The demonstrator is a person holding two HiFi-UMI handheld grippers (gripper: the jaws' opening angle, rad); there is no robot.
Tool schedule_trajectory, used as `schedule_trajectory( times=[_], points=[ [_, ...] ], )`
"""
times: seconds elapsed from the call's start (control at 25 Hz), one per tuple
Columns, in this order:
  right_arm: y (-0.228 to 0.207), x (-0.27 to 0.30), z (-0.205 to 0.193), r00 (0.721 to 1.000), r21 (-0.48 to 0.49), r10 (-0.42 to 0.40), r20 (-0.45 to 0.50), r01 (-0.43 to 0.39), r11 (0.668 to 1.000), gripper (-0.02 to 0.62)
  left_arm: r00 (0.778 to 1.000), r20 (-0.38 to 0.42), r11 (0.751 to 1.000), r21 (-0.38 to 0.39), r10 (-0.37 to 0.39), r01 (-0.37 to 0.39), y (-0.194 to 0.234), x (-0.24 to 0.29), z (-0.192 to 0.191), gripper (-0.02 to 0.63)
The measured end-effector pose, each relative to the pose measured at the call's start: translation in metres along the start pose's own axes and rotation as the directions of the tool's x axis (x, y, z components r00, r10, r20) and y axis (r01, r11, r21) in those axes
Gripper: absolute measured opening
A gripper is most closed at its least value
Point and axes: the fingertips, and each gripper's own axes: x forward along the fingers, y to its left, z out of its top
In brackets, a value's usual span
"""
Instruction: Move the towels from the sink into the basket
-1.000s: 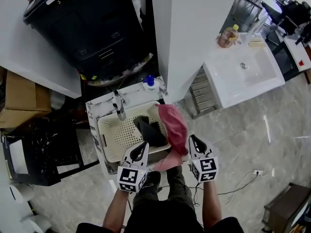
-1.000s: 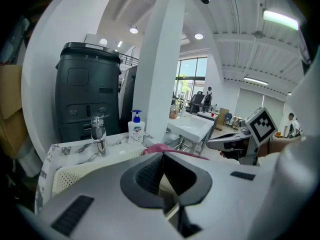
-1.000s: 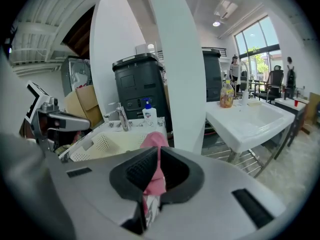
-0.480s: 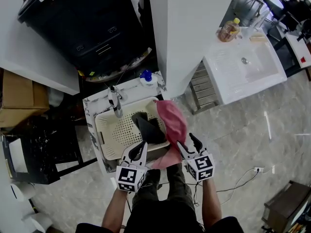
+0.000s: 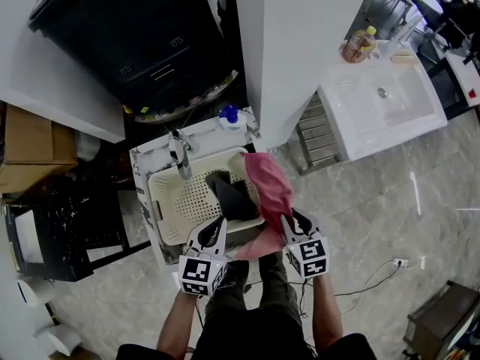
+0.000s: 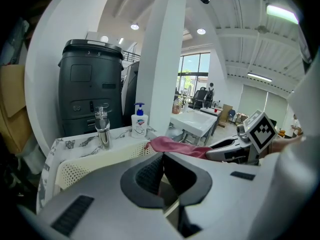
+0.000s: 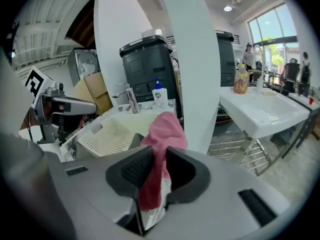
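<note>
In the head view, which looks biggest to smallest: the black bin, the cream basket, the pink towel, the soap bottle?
Largest first:
1. black bin (taller, so nearer the camera)
2. cream basket
3. pink towel
4. soap bottle

No legible text or labels.

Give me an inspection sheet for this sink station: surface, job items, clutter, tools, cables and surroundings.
Surface: marbled sink top; a cream basket sits in the sink.
Job's things: pink towel draped over the basket's right rim, its end hanging outside; dark towel inside the basket.
Clutter: faucet and soap bottle at the back edge.
Tools: left tool jaws together, nothing seen held; right tool jaws have just been closing, now on the pink towel.
Cables: thin cable on the floor tiles.
Surroundings: black bin, white column, white basin, cardboard box.
</note>
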Motion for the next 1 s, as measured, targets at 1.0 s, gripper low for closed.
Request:
schedule_trajectory(
  times=[1.0],
  points=[
    [0.007,-0.04,0.112,0.975,-0.129,-0.062,0.215,0.091,0.987,0.048,0.989,0.124,0.997,-0.006,0.081,-0.081,0.019,-0.05,0.049,0.008]
  ],
)
